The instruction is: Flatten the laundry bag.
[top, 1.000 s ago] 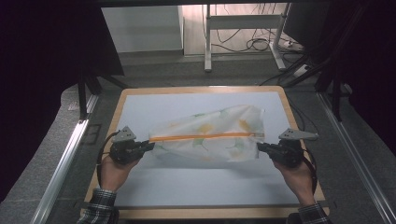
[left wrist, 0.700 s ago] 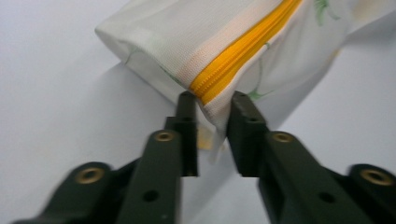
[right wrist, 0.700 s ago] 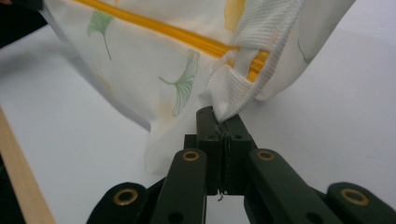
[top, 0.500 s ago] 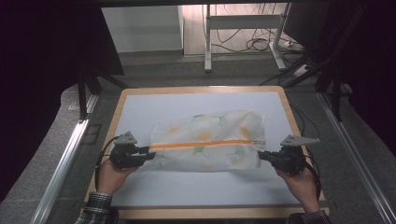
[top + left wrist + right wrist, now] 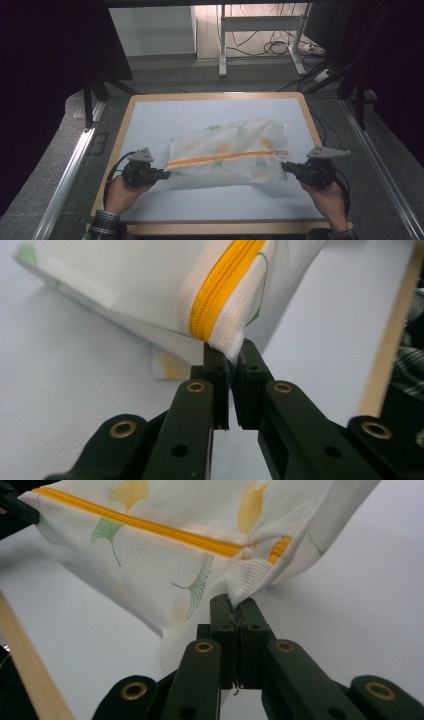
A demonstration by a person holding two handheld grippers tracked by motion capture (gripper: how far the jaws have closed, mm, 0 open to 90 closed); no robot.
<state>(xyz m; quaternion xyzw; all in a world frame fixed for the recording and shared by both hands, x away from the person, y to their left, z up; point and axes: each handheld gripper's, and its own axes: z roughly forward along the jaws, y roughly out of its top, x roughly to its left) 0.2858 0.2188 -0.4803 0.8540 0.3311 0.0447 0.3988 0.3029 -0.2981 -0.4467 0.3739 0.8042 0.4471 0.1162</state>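
Note:
A white mesh pouch (image 5: 227, 152) printed with green and yellow ginkgo leaves, with an orange zipper (image 5: 220, 159) along it, hangs stretched between both grippers above the pale table top (image 5: 165, 117). My left gripper (image 5: 161, 175) is shut on the pouch's left end, pinching the fabric (image 5: 235, 345) right at the end of the zipper (image 5: 215, 305). My right gripper (image 5: 286, 167) is shut on the right end, its jaws clamped on the ribbed hem (image 5: 245, 582) below the zipper (image 5: 150, 527). The pouch (image 5: 165, 555) sags toward the table between them.
The table has a wooden rim (image 5: 210, 96) all round. Dark panels stand at the left and right, and a metal rail (image 5: 70, 170) runs along the left side. Desk legs and cables (image 5: 272, 47) lie on the floor beyond the far edge.
Both grippers have drawn toward the near edge of the table, carrying the stretched pouch with them. The pouch now hangs lower in the view and closer to the person.

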